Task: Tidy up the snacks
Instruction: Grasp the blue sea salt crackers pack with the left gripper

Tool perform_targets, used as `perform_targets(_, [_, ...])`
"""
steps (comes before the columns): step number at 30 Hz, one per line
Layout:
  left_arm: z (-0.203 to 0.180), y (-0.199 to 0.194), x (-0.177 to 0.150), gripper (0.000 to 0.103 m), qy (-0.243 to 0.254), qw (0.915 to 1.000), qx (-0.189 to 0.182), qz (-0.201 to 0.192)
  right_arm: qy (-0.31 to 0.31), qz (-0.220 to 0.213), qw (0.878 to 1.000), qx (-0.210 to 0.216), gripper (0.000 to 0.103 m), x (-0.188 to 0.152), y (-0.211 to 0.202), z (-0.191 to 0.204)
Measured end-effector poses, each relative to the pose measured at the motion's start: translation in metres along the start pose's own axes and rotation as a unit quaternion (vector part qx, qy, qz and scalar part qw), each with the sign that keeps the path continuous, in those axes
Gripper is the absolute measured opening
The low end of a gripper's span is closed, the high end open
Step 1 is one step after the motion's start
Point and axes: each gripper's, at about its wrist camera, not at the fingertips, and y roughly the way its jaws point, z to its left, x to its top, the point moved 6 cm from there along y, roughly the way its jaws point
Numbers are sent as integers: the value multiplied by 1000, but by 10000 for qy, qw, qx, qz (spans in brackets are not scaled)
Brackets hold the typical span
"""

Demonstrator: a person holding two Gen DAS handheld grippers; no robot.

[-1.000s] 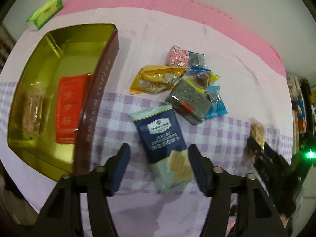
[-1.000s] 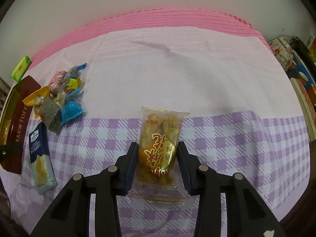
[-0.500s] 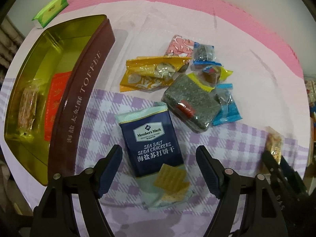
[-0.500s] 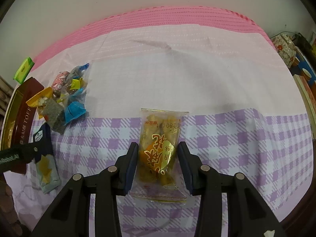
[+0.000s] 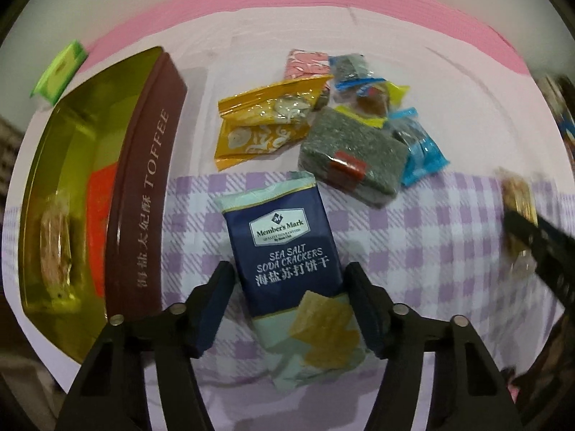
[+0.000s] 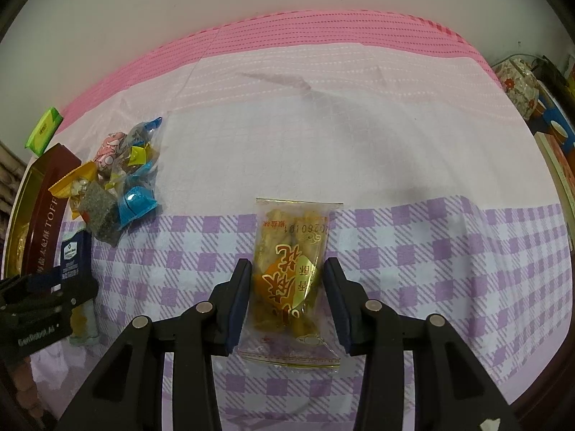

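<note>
A blue sea-salt soda cracker pack (image 5: 287,265) lies flat on the checked cloth between the open jaws of my left gripper (image 5: 289,287), which stands low around it with small gaps either side. My right gripper (image 6: 286,280) straddles a clear pack of fried snack with an orange label (image 6: 291,280) lying on the cloth; the jaws stand beside it with a small gap on each side. An open toffee tin (image 5: 143,197) stands at the left with a red packet (image 5: 100,222) and a clear snack pack (image 5: 54,248) inside.
A pile of small snacks lies beyond the cracker pack: a yellow pouch (image 5: 266,122), a grey-green block (image 5: 352,154), blue wrappers (image 5: 420,151) and a pink one (image 5: 305,64). A green pack (image 5: 59,72) lies at the far left. Clutter stands off the table's right edge (image 6: 521,82).
My left gripper has dropped down and forward around the cracker pack, its jaws now narrower about it. My right gripper has opened slightly off the fried snack pack.
</note>
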Motion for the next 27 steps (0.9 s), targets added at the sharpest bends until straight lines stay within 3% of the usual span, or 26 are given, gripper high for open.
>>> perform_targets(10, [5, -10, -18, 52, 338, 9993, -135, -106, -23, -2, 10000, -8, 40, 0, 0, 0])
perform_targets(19, [9, -18, -28, 52, 541, 9985, -51, -67, -53, -3, 10000, -32, 41, -1, 1, 2])
perform_targets(27, [15, -49, -24, 52, 600, 9978, -123, -249, -96, -6, 9999, -62, 42, -1, 0, 3])
